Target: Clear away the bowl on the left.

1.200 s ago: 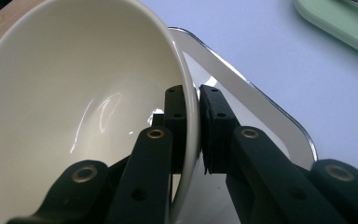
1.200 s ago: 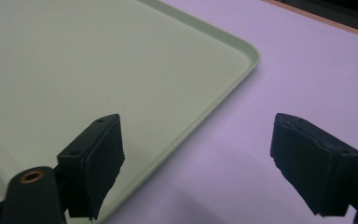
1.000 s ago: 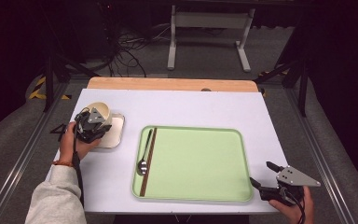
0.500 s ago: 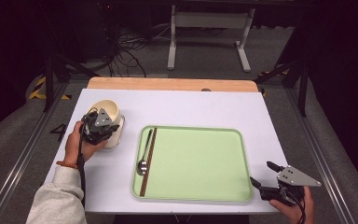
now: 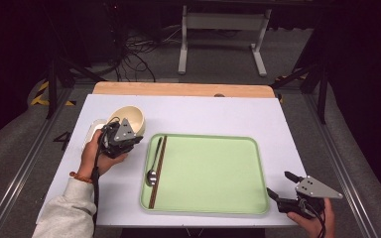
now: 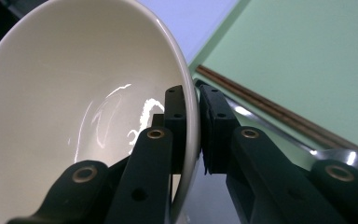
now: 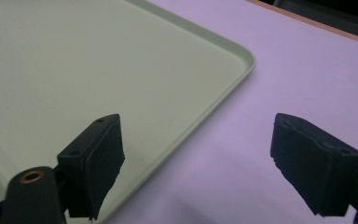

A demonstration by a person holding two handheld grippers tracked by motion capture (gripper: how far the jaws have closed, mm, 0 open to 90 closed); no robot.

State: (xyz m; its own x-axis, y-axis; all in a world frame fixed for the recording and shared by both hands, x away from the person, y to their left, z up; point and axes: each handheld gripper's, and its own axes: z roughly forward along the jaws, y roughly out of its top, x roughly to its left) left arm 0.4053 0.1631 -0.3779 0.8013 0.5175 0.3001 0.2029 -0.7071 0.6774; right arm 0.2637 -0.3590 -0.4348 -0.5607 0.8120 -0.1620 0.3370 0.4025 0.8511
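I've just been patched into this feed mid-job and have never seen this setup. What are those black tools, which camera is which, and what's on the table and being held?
No robot arm here: a person holds a handheld two-jaw tool in each hand. The wide picture comes from a fixed camera above the table; the other two ride on the tools and look along their black jaws.

The left gripper is shut on the rim of a cream bowl, one pad inside and one outside, with the bowl tilted. The right gripper rests open at the table's near right corner, holding nothing.

On the white table lies a green tray. Along its left side are a metal spoon and dark chopsticks. A pale flat dish sits behind the left hand; I can't make out its details.
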